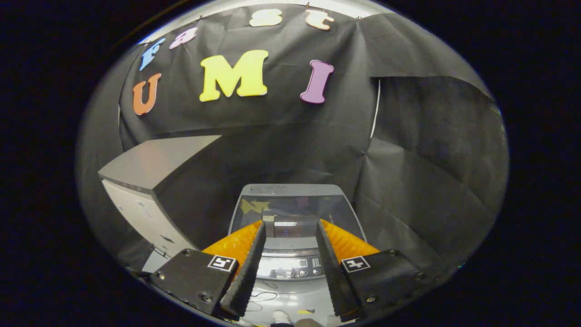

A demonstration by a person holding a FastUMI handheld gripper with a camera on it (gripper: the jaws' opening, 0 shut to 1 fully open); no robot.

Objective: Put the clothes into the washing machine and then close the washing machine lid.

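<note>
Gripper (290,225) hovers above the front of the washing machine (292,236), fingers spread well apart with nothing between them. Through the gap I see the machine's top and its control panel (295,268).

Washing machine: one, top-loading, grey, standing against the black cloth wall (408,181). Its lid (290,211) appears to lie flat and closed, with a dark glossy window that reflects the booth; the reflections make it hard to be sure, and I cannot see into the tub.

Clothes: none held in the gripper, and none that I can make out on the machine's top or beside it. Whether they are already in the tub cannot be told through the lid.

Progress, as a judgement: with the lid down and the gripper empty, this is either the very start (lid still to be raised, clothes still to be fetched) or the very end (clothes inside, lid shut). This one view does not settle which.

Count:
- washing machine: 1
- lid: 1
- control panel: 1, with a row of small buttons, too small to count
- grey cabinet (150,172) to the left of the machine: 1
- gripper fingers: 2
- square markers on the gripper body: 2
- a shoe tip (281,317) on the floor below the gripper: 1, probably the person's
</note>
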